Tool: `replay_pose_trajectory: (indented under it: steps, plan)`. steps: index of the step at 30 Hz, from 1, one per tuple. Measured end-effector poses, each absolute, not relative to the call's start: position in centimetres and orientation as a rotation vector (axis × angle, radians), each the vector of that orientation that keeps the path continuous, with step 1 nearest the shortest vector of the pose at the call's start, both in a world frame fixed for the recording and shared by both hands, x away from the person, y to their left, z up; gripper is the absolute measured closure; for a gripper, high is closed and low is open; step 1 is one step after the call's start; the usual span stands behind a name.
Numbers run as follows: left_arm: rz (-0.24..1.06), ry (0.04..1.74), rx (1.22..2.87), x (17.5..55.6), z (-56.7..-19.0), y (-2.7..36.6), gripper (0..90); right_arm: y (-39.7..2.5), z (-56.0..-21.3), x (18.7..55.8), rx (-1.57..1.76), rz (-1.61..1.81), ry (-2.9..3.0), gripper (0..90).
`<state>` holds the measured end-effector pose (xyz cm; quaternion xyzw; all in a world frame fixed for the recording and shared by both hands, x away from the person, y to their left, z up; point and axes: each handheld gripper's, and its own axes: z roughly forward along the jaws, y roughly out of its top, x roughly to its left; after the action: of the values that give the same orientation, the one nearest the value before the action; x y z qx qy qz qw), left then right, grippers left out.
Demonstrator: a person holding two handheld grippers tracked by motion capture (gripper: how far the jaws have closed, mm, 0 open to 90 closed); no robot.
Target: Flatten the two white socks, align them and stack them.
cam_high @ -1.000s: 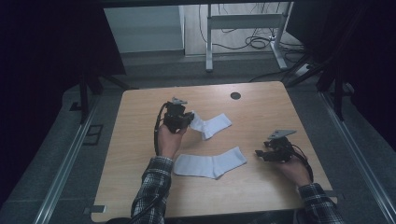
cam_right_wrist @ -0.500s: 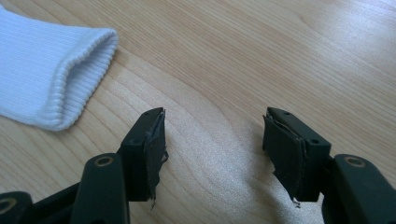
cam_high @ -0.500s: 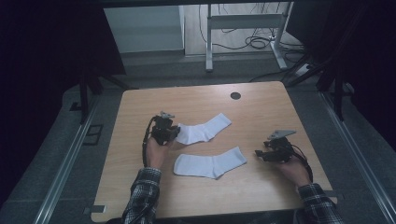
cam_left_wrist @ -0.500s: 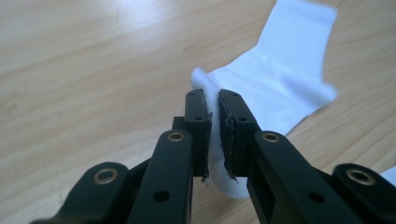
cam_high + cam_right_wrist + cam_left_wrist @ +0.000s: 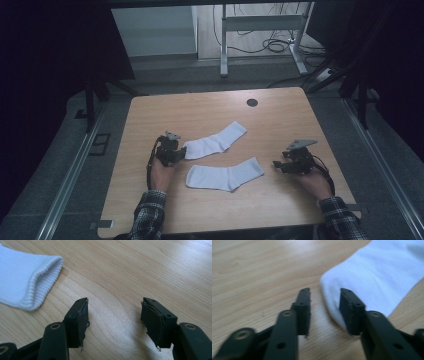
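- White cotton sock point(image 5: 216, 140), the farther of 2, lying flat and slanted on the pale wooden table point(image 5: 210, 112), toe end pointing toward the person's left.
- Second white ribbed sock point(image 5: 226, 175) lying nearer the person, just below the first, apart from it.
- Black left gripper point(image 5: 181, 152) resting low at the farther sock's toe point(image 5: 337, 290); jaws standing partly open, one jaw on bare wood, the other against the rounded toe edge, gripping nothing.
- Black right gripper point(image 5: 276, 163) sitting on the table to the right of the nearer sock, near its ribbed cuff point(image 5: 42, 282) but not touching; jaws standing wide apart over bare wood, holding nothing.
- Worn padding point(image 5: 83, 320) fraying on the right gripper's inner faces.
- Plaid sleeves point(image 5: 150, 215) coming in from the near table edge.
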<state>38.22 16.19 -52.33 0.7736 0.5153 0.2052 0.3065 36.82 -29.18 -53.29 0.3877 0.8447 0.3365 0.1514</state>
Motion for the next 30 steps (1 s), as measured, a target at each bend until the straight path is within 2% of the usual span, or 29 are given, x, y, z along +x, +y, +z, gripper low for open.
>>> replay_pose_trajectory:
  steps: [13, 15, 17, 30]
  plan:
    - [0.551, 1.316, 2.044, 37.3, -54.3, 17.0, 33.5, -29.2, -53.4, 36.8, 1.116, 0.973, 2.417, 38.0]
    - [0.484, 1.335, 2.012, 37.6, -54.5, 17.6, 29.8, -29.2, -53.4, 36.7, 1.119, 0.974, 2.416, 37.9]
    - [0.491, 1.336, 2.021, 37.5, -54.5, 17.6, 26.2, -29.2, -53.4, 36.7, 1.12, 0.973, 2.416, 37.8]
    - [0.498, 1.348, 2.021, 37.3, -54.5, 17.3, 23.3, -27.9, -52.9, 37.1, 1.137, 0.911, 2.441, 37.9]
